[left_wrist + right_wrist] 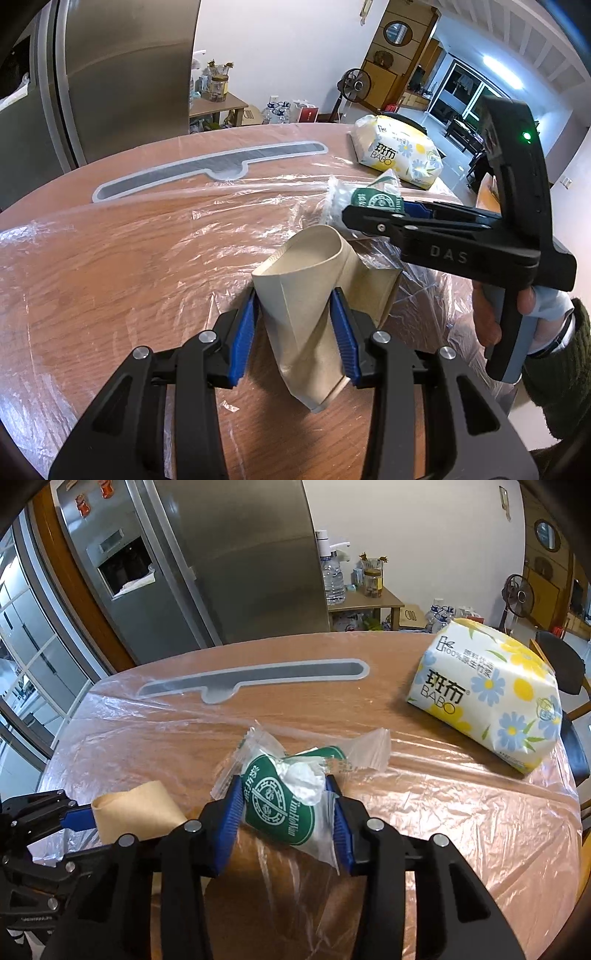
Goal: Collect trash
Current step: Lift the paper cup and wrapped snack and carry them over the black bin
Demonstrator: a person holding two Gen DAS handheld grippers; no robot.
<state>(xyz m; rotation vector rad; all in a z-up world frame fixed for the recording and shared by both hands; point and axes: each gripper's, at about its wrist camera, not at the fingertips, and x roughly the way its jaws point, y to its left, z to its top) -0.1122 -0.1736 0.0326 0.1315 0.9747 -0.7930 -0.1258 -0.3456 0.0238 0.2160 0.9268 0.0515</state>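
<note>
My left gripper [293, 332] is shut on a crushed brown paper cup [303, 295] and holds it above the wooden table [110, 258]. The cup also shows in the right wrist view [136, 812] at the lower left, with the left gripper [79, 821] on it. My right gripper [284, 808] is shut on a clear plastic wrapper with a green and white print [280, 805]. In the left wrist view the right gripper [354, 216] holds that wrapper [365, 199] just beyond the cup, above the table.
A thin clear plastic sheet [461, 812] covers the round table. A flowered tissue pack [487, 698] lies at the far right. A grey strip-shaped mat [258, 679] lies at the back. A steel fridge [221, 554] stands behind the table.
</note>
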